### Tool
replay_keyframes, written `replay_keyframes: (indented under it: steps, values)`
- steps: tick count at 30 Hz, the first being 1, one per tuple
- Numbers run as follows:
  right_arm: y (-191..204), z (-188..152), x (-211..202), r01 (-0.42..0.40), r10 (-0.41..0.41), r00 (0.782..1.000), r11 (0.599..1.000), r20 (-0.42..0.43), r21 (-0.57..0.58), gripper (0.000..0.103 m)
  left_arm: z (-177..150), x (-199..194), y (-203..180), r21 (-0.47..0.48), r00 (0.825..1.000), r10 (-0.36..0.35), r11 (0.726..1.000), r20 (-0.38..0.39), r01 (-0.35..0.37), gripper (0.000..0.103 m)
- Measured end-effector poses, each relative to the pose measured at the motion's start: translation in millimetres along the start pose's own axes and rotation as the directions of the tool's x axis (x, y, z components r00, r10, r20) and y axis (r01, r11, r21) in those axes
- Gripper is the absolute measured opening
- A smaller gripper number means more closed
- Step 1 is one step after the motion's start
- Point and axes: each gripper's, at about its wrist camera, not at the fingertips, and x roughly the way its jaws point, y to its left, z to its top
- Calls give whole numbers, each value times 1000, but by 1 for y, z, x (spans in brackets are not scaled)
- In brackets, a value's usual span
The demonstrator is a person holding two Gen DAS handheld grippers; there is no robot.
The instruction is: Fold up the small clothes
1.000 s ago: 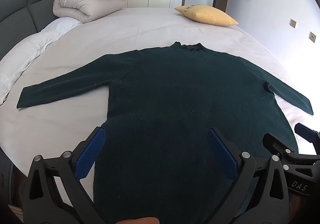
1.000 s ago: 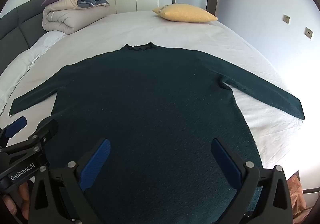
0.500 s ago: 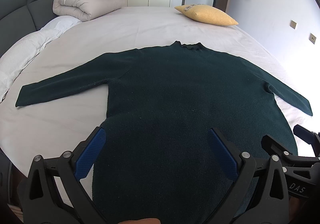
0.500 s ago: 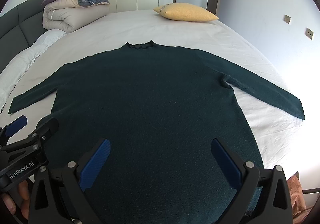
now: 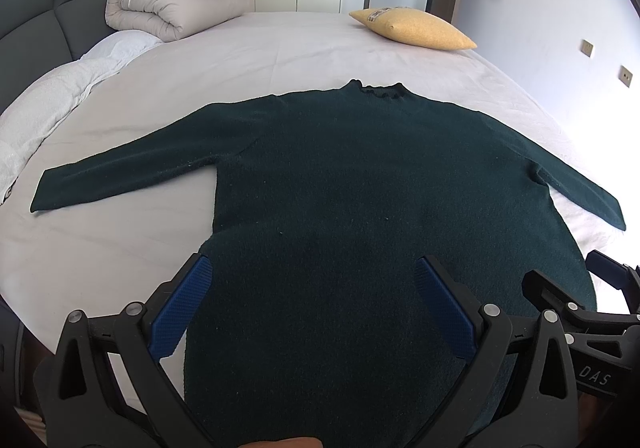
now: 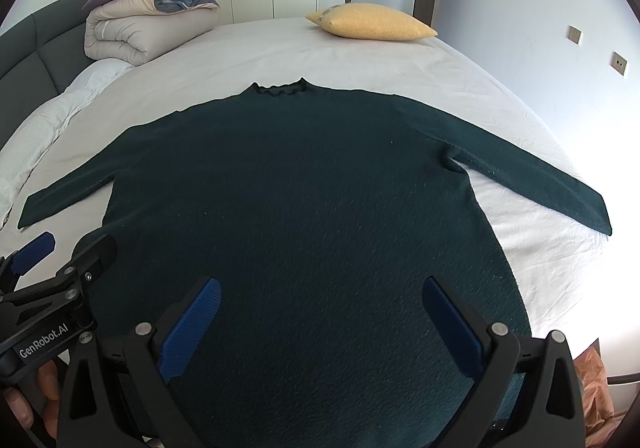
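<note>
A dark green long-sleeved sweater point(image 5: 352, 183) lies flat on the bed, collar away from me, both sleeves spread out; it also shows in the right wrist view point(image 6: 304, 187). My left gripper point(image 5: 316, 272) is open and empty, hovering over the sweater's lower left part near the hem. My right gripper point(image 6: 320, 288) is open and empty over the lower right part. Each gripper shows at the edge of the other's view: the right one in the left wrist view point(image 5: 568, 288), the left one in the right wrist view point(image 6: 68, 252). The hem itself is hidden below the frames.
The sweater lies on a bed with a pale sheet point(image 5: 280, 47). A rolled duvet point(image 5: 172, 3) and a white quilt point(image 5: 52, 95) lie at the far left by the dark headboard point(image 5: 44, 7). A yellow pillow point(image 5: 416, 27) lies at the far right. Wardrobes stand behind.
Both grippers have drifted very slightly; the view has shifted a little. The sweater has not moved and both grippers stay open.
</note>
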Motion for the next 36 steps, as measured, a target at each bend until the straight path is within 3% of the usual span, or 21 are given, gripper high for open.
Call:
replay_keyframes:
  steps: [36]
  values:
    - [0, -3, 1, -3, 3, 1000, 1000, -5, 2, 103, -5, 3, 1, -4, 1000, -3, 1000, -4, 3, 103]
